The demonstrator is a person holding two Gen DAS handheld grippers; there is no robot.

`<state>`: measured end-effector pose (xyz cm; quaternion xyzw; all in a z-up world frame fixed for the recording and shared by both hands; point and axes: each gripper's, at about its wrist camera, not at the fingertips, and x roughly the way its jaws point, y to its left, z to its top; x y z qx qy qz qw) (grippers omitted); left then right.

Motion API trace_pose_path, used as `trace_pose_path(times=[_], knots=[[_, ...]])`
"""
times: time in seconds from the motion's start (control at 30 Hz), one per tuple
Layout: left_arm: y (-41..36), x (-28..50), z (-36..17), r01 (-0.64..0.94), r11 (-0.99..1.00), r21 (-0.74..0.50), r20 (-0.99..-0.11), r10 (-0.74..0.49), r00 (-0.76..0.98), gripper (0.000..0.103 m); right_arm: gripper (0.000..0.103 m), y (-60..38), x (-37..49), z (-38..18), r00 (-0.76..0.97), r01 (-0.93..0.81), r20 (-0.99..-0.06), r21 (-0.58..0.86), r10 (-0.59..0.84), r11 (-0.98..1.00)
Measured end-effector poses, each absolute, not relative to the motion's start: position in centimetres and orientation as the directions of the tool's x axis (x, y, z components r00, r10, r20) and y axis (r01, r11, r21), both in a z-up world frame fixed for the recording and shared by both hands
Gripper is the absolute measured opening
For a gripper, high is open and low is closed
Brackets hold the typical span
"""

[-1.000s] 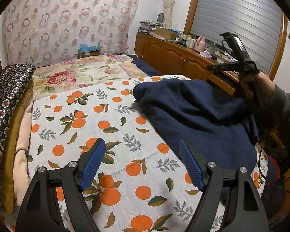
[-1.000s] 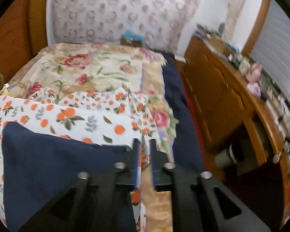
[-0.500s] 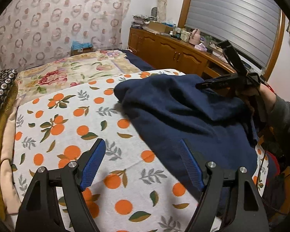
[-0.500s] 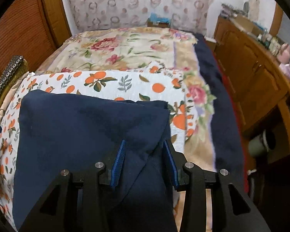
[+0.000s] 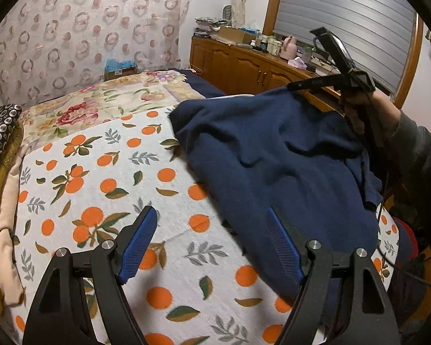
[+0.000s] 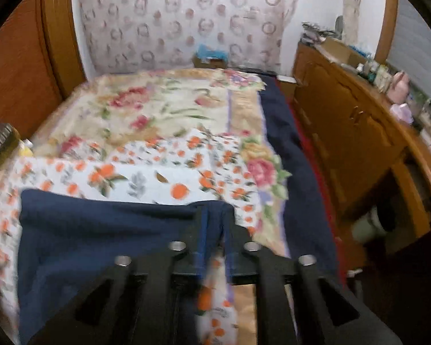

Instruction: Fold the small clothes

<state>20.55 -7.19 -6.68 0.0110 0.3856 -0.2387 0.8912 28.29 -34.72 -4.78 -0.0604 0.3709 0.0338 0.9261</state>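
Navy garment (image 5: 284, 158) spread over right half of bed (image 5: 100, 172), on orange-print cover, long axis running from near edge toward far end. Right hand-held gripper (image 6: 215, 230) pinching far right corner, fingers pressed together on cloth, corner lifted slightly off cover. Left hand-held gripper (image 5: 212, 235) spread wide, holding nothing, hovering low over cover, its right finger (image 5: 283, 247) just over garment's near left edge. Garment lying ahead and right of left hand-held gripper; left one nearer that free near-left edge, right one already at far side. Judged next: shut left on near edge, then carry both across together for fold.
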Motion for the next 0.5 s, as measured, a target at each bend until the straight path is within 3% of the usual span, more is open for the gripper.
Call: trace_pose_path(times=[0.03,0.13,0.5], knots=[[-7.2,20.3,-6.7,0.436,0.884,-0.169,-0.693,-0.421,0.585,0.079,0.041,-34.5,27.7,-4.8,0.732,-0.103,-0.682,-0.103,0.005,0.989],[-7.8,19.6,-6.7,0.44,0.881,-0.171,-0.693,-0.425,0.582,0.079,0.051,-34.1,25.8,-4.8,0.732,-0.119,-0.68,-0.069,0.041,0.99],[-9.7,16.2,-5.9,0.452,0.873,-0.184,-0.669,-0.448,0.593,0.08,0.051,-33.8,12.0,-5.1,0.772,-0.214,-0.613,-0.003,0.167,0.977]])
